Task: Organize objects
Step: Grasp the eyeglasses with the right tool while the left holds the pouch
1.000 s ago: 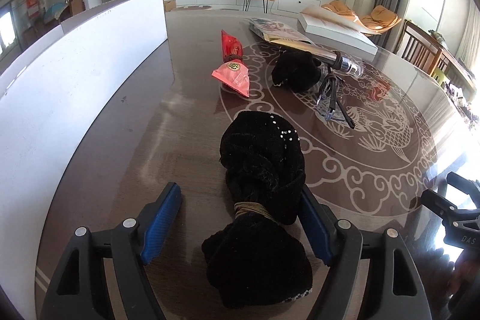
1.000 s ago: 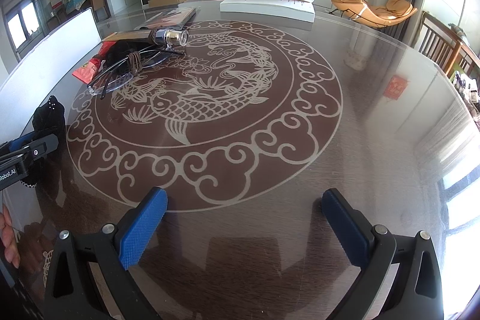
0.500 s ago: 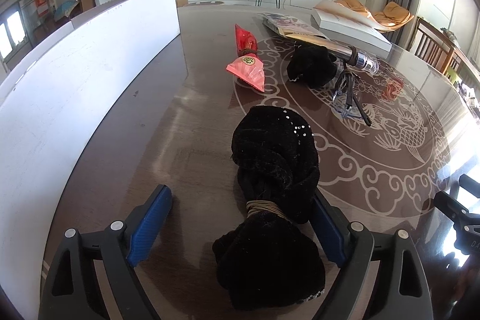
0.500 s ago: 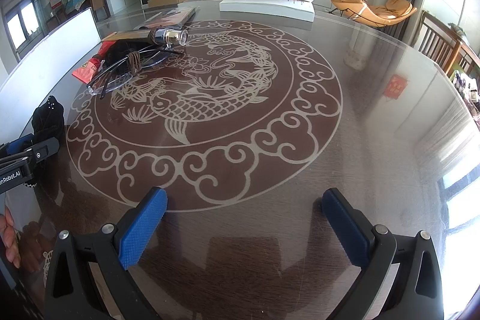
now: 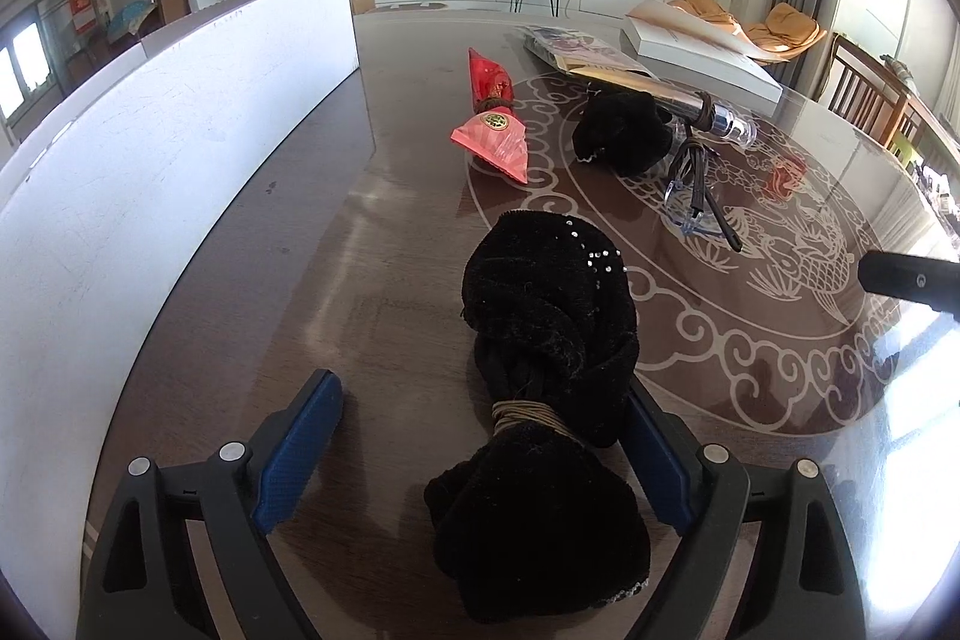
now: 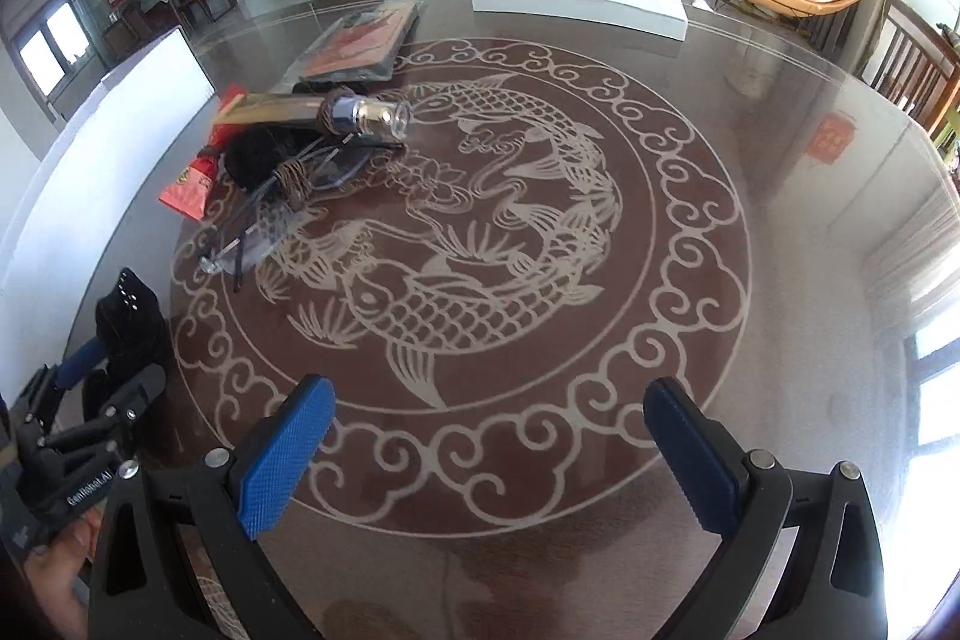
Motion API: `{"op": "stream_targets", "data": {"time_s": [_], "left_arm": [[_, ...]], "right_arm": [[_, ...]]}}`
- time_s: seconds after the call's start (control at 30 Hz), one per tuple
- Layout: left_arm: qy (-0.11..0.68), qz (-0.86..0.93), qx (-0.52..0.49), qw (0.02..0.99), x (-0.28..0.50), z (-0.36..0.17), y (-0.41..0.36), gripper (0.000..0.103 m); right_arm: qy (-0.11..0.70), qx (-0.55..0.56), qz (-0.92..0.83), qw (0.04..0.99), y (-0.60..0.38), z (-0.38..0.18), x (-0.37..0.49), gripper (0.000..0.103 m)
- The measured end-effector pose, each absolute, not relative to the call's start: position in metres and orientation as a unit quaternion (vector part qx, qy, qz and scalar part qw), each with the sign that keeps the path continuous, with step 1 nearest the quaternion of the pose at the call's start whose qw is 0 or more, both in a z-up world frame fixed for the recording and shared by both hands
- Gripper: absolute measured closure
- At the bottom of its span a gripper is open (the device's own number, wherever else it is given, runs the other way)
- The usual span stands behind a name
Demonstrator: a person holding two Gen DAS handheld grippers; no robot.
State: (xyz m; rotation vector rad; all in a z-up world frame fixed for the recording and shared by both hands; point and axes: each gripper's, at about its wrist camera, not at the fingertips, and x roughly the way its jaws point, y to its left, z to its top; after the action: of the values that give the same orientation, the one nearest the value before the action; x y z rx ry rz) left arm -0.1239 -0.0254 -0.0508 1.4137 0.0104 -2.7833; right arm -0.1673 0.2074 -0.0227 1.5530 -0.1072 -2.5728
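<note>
Left gripper [image 5: 480,451] jaws spread, black cloth bundle [image 5: 549,370] released on table [image 5: 372,244] between them, near white board [image 5: 162,160]. Right gripper [image 6: 489,454] wide, empty. Placing step apparently done; next probably glasses [image 6: 282,208], needing careful grasp

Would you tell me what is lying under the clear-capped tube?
The tube rests across a black fabric bundle and the glasses; red packets show beside it. Anything beneath the bundle is hidden.

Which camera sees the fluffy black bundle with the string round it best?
The left wrist view: the black bundle fills the middle, lying between the left gripper's open fingers. The right wrist view shows only its sparkly top at the left edge.
</note>
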Motion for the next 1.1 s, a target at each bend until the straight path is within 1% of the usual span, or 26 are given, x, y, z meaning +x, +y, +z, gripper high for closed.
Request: {"op": "stream_targets", "data": {"time_s": [0.13, 0.23, 0.27, 0.3, 0.33, 0.4, 0.43, 0.47, 0.5, 0.53, 0.57, 0.6, 0.63, 0.87, 0.9, 0.97, 1.1], "left_arm": [[0.003, -0.892, 0.453, 0.010, -0.124, -0.051, -0.025, 0.013], [0.003, -0.892, 0.453, 0.010, -0.125, -0.051, -0.024, 0.013], [0.003, -0.892, 0.453, 0.010, -0.125, -0.051, -0.025, 0.013], [0.003, -0.892, 0.453, 0.010, -0.125, -0.051, -0.025, 0.013], [0.003, -0.892, 0.453, 0.010, -0.125, -0.051, -0.024, 0.013], [0.003, -0.892, 0.453, 0.010, -0.125, -0.051, -0.025, 0.013], [0.003, -0.892, 0.452, 0.010, -0.125, -0.051, -0.024, 0.013], [0.003, -0.892, 0.453, 0.010, -0.125, -0.051, -0.025, 0.012], [0.003, -0.891, 0.453, 0.009, -0.125, -0.051, -0.024, 0.012], [0.002, -0.891, 0.454, 0.008, -0.126, -0.051, -0.023, 0.011], [0.002, -0.891, 0.454, 0.008, -0.126, -0.051, -0.023, 0.011], [0.002, -0.891, 0.454, 0.008, -0.127, -0.051, -0.023, 0.011], [0.002, -0.891, 0.454, 0.008, -0.127, -0.052, -0.023, 0.011], [0.001, -0.891, 0.454, 0.008, -0.128, -0.052, -0.022, 0.011], [0.002, -0.891, 0.455, 0.005, -0.128, -0.052, -0.023, 0.010], [0.001, -0.888, 0.460, -0.007, -0.129, -0.053, -0.021, 0.001], [0.011, -0.888, 0.458, -0.017, -0.131, -0.053, -0.023, 0.000]], "right_arm": [[-0.086, 0.529, -0.837, 0.113, 0.171, -0.008, -0.208, 0.000], [-0.086, 0.551, -0.822, 0.115, 0.139, -0.016, -0.235, 0.006], [-0.082, 0.559, -0.818, 0.110, 0.129, -0.019, -0.244, 0.010], [-0.078, 0.567, -0.814, 0.105, 0.123, -0.024, -0.249, 0.017], [-0.073, 0.574, -0.810, 0.097, 0.118, -0.029, -0.255, 0.021], [-0.069, 0.583, -0.805, 0.085, 0.111, -0.038, -0.262, 0.032], [-0.062, 0.583, -0.806, 0.079, 0.108, -0.040, -0.264, 0.034], [-0.049, 0.575, -0.813, 0.073, 0.105, -0.039, -0.263, 0.044], [-0.038, 0.573, -0.815, 0.075, 0.101, -0.039, -0.263, 0.058], [-0.031, 0.573, -0.815, 0.081, 0.099, -0.039, -0.262, 0.063], [-0.024, 0.572, -0.815, 0.084, 0.098, -0.039, -0.259, 0.070], [-0.020, 0.573, -0.815, 0.090, 0.099, -0.038, -0.256, 0.081], [-0.016, 0.573, -0.814, 0.095, 0.099, -0.038, -0.252, 0.082], [0.024, 0.568, -0.814, 0.116, 0.121, -0.030, -0.202, 0.083], [0.030, 0.570, -0.812, 0.120, 0.128, -0.029, -0.191, 0.083], [0.036, 0.576, -0.807, 0.127, 0.141, -0.029, -0.170, 0.083], [0.046, 0.581, -0.802, 0.133, 0.161, -0.026, -0.138, 0.082]]}}
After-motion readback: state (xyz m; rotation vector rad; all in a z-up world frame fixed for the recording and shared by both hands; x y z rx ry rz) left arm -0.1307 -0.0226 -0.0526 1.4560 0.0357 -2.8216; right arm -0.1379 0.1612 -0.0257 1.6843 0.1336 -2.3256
